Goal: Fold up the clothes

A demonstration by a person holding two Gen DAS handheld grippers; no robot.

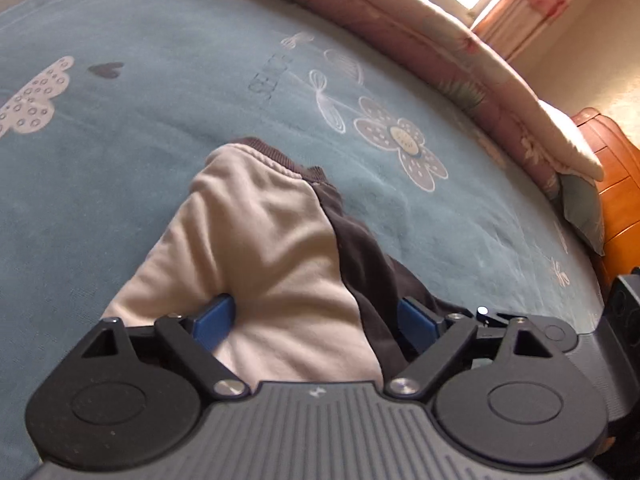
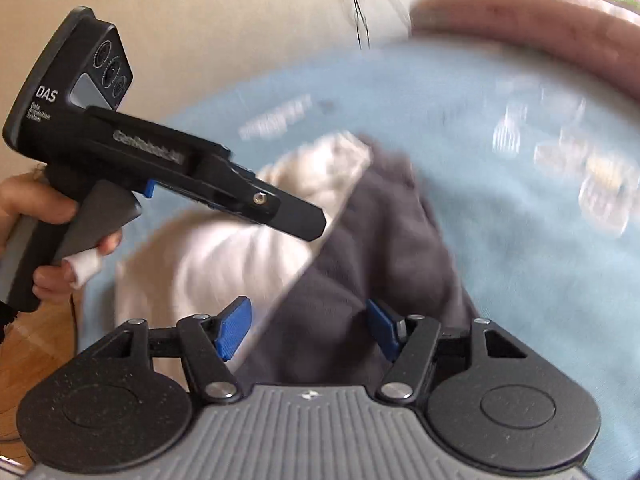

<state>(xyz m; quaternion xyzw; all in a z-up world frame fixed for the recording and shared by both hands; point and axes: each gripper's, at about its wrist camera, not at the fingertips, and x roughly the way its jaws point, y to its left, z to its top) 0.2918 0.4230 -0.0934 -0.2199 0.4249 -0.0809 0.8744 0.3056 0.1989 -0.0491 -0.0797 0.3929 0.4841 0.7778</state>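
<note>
The left gripper (image 1: 316, 320) has its blue pads spread wide, the cream and dark-brown fabric garment (image 1: 260, 248) lying between them, unpinched; the right gripper (image 2: 310, 326) is likewise spread over the brown half (image 2: 360, 264); the right view is motion-blurred. The garment lies bunched on the teal flower-printed bed cover (image 1: 160, 120), its ribbed hem (image 1: 280, 156) farthest out; bare cover surrounds it up to the pink rolled quilt (image 1: 440, 64) along the far edge, beside an orange wooden cabinet (image 1: 612, 184).
</note>
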